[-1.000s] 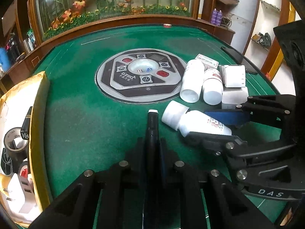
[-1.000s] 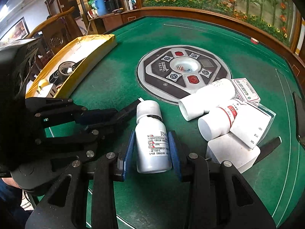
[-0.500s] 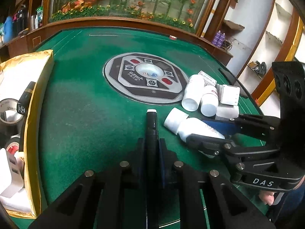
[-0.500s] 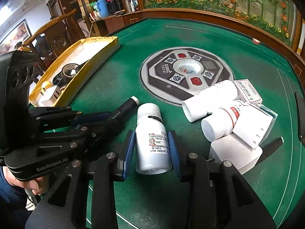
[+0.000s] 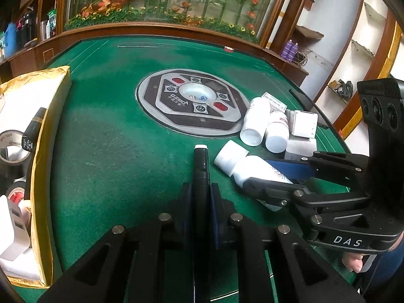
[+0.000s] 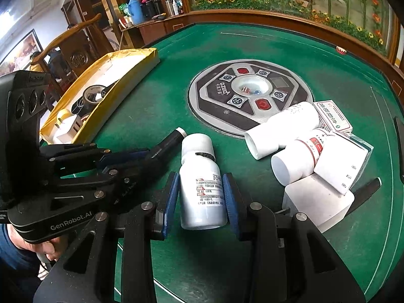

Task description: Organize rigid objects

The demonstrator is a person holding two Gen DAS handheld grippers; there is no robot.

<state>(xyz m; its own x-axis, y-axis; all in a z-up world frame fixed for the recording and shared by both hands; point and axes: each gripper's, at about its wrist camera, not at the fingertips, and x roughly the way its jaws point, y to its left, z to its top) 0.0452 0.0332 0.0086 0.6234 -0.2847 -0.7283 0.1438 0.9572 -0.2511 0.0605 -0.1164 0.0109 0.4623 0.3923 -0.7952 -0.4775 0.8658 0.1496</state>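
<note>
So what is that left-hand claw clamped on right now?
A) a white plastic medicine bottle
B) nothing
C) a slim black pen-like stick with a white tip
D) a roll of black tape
C: the left gripper is shut on the slim black white-tipped stick; the white bottle sits in the right gripper.

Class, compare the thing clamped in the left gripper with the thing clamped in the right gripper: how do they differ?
The left gripper holds a black marker; the right gripper holds a white pill bottle.
The marker is slim and dark with a white tip; the bottle is stout, white, with a printed label.
The marker leaves the jaws nearly closed; the bottle keeps them well apart.
Both point away over the green table.
</note>
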